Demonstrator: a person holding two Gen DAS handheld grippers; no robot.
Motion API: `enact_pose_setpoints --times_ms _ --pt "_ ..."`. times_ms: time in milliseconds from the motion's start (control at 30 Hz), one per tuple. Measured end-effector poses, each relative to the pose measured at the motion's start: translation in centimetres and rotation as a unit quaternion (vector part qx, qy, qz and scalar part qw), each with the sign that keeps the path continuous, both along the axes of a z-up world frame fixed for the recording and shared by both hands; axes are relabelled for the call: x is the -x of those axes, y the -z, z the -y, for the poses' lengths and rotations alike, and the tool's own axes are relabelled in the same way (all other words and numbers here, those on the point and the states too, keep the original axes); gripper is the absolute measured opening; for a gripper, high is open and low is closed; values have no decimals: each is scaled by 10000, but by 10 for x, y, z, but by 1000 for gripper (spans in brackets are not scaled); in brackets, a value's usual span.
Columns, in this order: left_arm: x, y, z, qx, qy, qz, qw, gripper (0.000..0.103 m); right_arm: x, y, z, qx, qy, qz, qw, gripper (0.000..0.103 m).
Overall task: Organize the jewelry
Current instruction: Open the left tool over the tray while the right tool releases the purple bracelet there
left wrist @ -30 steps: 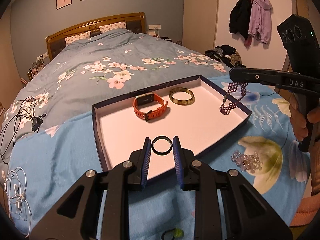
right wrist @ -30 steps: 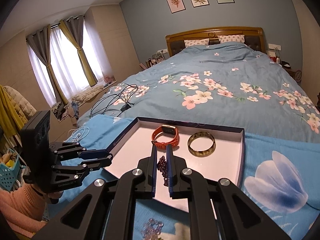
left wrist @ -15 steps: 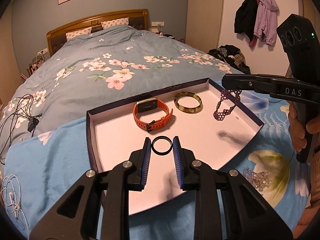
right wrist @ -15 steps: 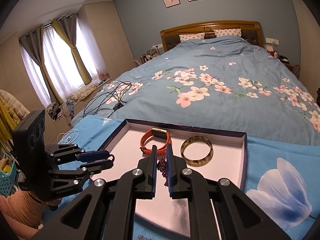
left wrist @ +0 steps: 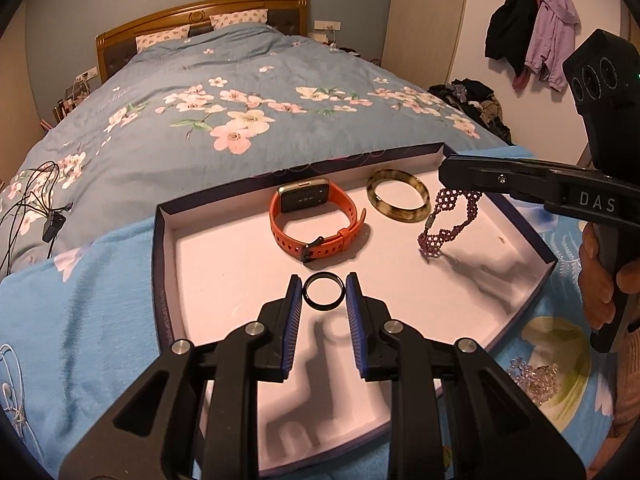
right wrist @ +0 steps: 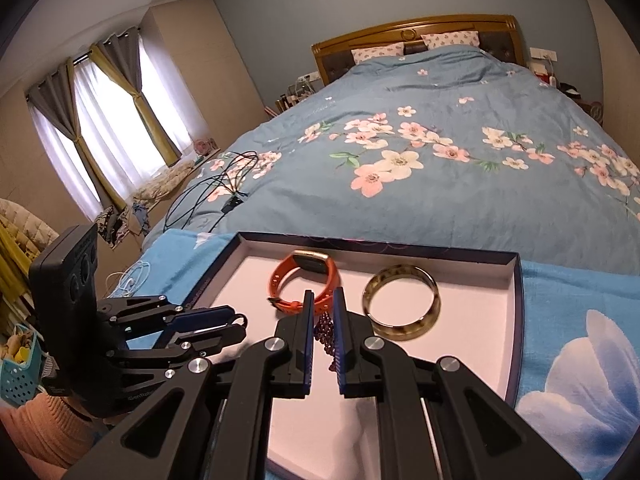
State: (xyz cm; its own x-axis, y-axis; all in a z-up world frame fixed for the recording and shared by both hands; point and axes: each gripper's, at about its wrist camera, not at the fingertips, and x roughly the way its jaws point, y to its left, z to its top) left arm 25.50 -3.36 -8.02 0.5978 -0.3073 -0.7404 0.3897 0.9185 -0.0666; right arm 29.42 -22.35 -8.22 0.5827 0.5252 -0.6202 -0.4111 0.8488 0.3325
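Presently we held, over the tray: black ring pinched in left gripper, beaded bracelet clamped in right gripper, both for deposit.

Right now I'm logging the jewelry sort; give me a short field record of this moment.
left gripper: shut on black ring, over tray
right gripper: shut on purple beaded bracelet, dangling over tray
tray: holds orange watch, tortoiseshell bangle
outside tray: clear bead piece on blue cloth

beaded bracelet | mostly hidden | between hand-held gripper fingers
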Motion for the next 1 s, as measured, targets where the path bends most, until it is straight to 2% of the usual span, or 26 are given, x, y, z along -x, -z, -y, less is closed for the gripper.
enact_pose_setpoints --times_ms 433,633,733,833,900,1000 --pt "-21 15 5 -55 -86 -202 9997 23 -14 20 6 159 166 -296 9993 10" --pt "-26 19 10 -100 -71 -262 9996 24 -14 19 10 187 227 -299 9991 10" --pt "-25 18 10 -47 -56 -230 9997 26 -8 15 14 138 231 -264 9993 14" --pt "-16 9 6 -51 -111 -11 9999 38 6 6 17 159 196 -114 9996 21" --pt "-3 -3 4 -113 -112 259 9995 53 20 -1 18 178 126 21 9998 28" --pt "17 -19 1 -262 -102 606 9978 58 42 -10 19 252 38 237 9994 36"
